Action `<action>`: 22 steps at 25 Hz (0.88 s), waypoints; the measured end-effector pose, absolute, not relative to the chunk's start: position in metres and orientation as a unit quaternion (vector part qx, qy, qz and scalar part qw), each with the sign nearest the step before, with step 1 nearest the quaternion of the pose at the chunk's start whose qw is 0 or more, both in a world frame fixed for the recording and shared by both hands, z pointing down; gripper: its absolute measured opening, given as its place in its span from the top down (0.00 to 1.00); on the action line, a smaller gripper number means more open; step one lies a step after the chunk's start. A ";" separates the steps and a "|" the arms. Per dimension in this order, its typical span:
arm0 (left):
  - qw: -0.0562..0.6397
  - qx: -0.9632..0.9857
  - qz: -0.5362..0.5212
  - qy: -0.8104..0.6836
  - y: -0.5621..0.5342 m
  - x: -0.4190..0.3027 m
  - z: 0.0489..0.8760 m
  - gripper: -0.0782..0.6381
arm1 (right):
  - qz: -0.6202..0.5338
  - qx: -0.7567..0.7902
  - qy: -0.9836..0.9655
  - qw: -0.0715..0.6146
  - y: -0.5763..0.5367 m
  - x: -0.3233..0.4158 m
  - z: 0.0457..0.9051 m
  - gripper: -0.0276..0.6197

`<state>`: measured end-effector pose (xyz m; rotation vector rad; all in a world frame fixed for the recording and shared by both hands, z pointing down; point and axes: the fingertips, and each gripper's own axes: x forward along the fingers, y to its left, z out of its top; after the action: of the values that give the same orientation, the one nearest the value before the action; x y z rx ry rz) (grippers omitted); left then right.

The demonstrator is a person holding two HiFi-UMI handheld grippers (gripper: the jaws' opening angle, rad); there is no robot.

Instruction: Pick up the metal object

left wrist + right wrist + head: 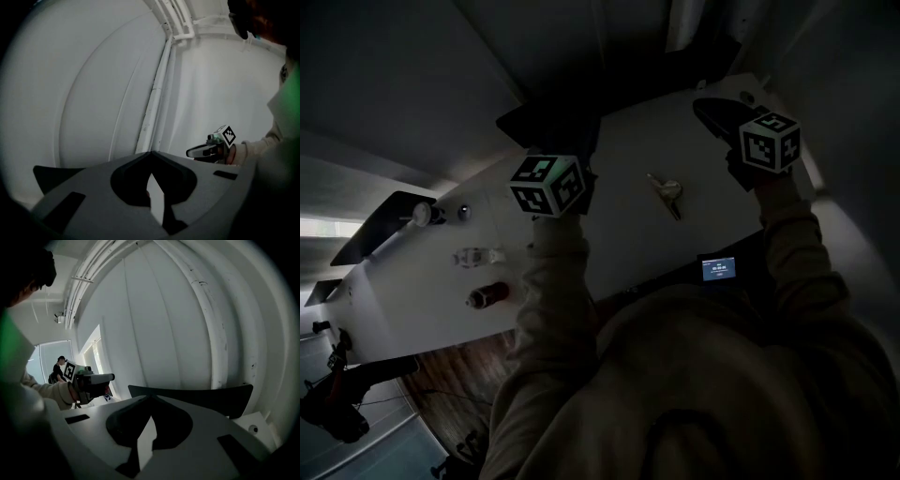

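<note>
Head view: the metal object [666, 194] lies flat on the white table [628, 234], right of centre; it is judged stiff, light and slick, best pinched across its broader part. Left gripper view: the left tongs [150, 154] are closed, empty; right gripper view: the right tongs [150, 398] are closed on nothing.

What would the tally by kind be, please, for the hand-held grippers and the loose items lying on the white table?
left hand-held gripper, right hand-held gripper: 2
metal object: 1
clear item: 1
reddish cylinder: 1
small round items: 2
Total: 7
</note>
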<state>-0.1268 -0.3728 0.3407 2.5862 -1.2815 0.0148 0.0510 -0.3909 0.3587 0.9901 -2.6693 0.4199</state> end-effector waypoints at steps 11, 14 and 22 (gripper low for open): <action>0.168 0.881 0.016 -0.442 -0.353 -0.120 0.386 0.88 | 0.176 0.329 -0.915 0.151 -0.378 0.052 0.403 0.93; 0.174 0.881 0.031 -0.439 -0.349 -0.116 0.398 0.88 | 0.188 0.329 -0.912 0.156 -0.376 0.053 0.417 0.93; 0.198 0.875 0.040 -0.440 -0.341 -0.113 0.424 0.88 | 0.205 0.322 -0.909 0.169 -0.367 0.048 0.439 0.93</action>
<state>-0.1126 -0.3408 0.4238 2.4492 -1.2306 0.1129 0.0476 -0.3674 0.4387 0.9160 -2.5842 0.5815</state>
